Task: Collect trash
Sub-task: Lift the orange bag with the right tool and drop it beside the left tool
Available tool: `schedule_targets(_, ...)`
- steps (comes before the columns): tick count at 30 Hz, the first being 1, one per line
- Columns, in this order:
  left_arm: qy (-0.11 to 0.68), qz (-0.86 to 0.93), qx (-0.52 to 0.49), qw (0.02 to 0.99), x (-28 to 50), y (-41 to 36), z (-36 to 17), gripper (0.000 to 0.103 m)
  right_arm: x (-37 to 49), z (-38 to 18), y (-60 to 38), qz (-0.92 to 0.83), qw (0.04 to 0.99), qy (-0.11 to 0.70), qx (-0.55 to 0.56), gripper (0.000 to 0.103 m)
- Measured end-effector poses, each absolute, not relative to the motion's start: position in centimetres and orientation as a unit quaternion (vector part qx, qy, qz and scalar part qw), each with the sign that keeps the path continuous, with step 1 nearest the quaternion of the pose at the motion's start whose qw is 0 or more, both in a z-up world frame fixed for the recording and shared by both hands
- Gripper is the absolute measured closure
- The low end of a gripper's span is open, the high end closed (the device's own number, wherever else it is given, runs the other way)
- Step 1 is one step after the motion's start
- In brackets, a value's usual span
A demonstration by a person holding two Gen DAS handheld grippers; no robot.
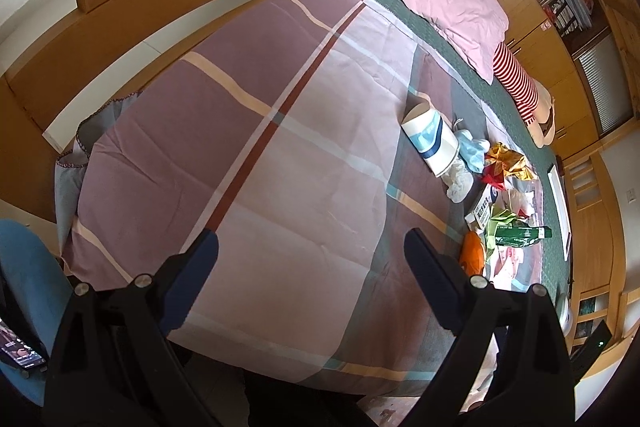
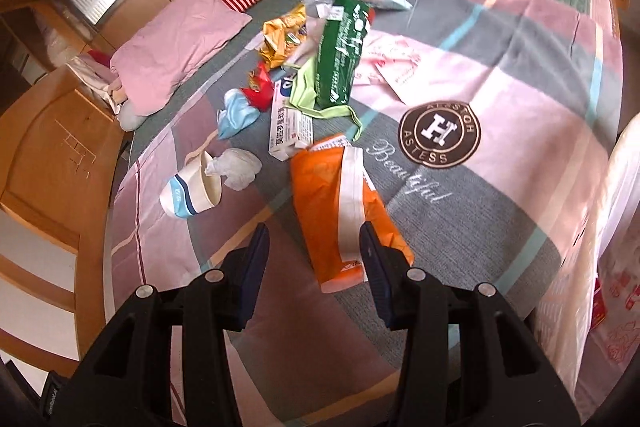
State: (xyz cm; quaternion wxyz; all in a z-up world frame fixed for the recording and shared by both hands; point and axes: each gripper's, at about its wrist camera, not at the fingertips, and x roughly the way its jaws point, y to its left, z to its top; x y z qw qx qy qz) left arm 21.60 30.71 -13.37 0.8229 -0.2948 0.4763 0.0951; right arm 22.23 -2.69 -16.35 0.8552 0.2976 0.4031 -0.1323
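Both tongs are hanging apart over the bed (image 1: pixel 280 131), gripping nothing. Left tongs (image 1: pixel 312 283) are facing bare quilt; trash is sitting off toward the bed's far side edge: paper cup (image 1: pixel 430 139), green packet (image 1: pixel 520 235). Right tongs (image 2: pixel 314 259) are showing it close: orange pouch (image 2: pixel 340 203) just beyond the tips, pill box (image 2: pixel 288 131), green packet, gold wrapper (image 2: pixel 284 35), tissue wad (image 2: pixel 240 167) touching the cup. Only the right view is showing the quilt's logo (image 2: pixel 440 131).
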Motion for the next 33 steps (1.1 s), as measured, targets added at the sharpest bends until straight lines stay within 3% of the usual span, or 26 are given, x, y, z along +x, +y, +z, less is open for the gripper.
schedule_targets(11, 0.482, 0.089, -0.294, 0.820, 21.5, 30.7, -13.6, 0.009, 21.9, -14.2, -3.7, -0.161, 0.883, 0.349, 0.268, 0.056)
schedule_targets(12, 0.483, 0.089, -0.295, 0.820, 21.5, 30.8, -13.6, 0.009, 22.1, -14.1, -4.5, -0.171, 0.884, 0.341, 0.270, 0.051)
schedule_targets(14, 0.484, 0.088, -0.296, 0.819, 21.3, 31.1, -13.7, 0.009, 23.8, -14.8, -6.8, -0.163, 0.875, 0.365, 0.275, 0.045)
schedule_targets(19, 0.482, 0.095, -0.305, 0.816, 21.3, 31.7, -13.6, 0.009, 28.3, -19.2, -11.4, -0.138, 0.801, 0.501, 0.298, 0.045)
schedule_targets(31, 0.500, 0.084, -0.305, 0.806, 21.7, 30.8, -14.7, 0.009, 30.4, -22.2, -6.4, -0.004, 0.794, 0.556, 0.245, 0.045)
schedule_targets(33, 0.501, 0.083, -0.305, 0.806, 21.7, 30.7, -14.7, 0.009, 30.5, -22.4, -3.9, 0.026, 0.794, 0.566, 0.218, 0.057)
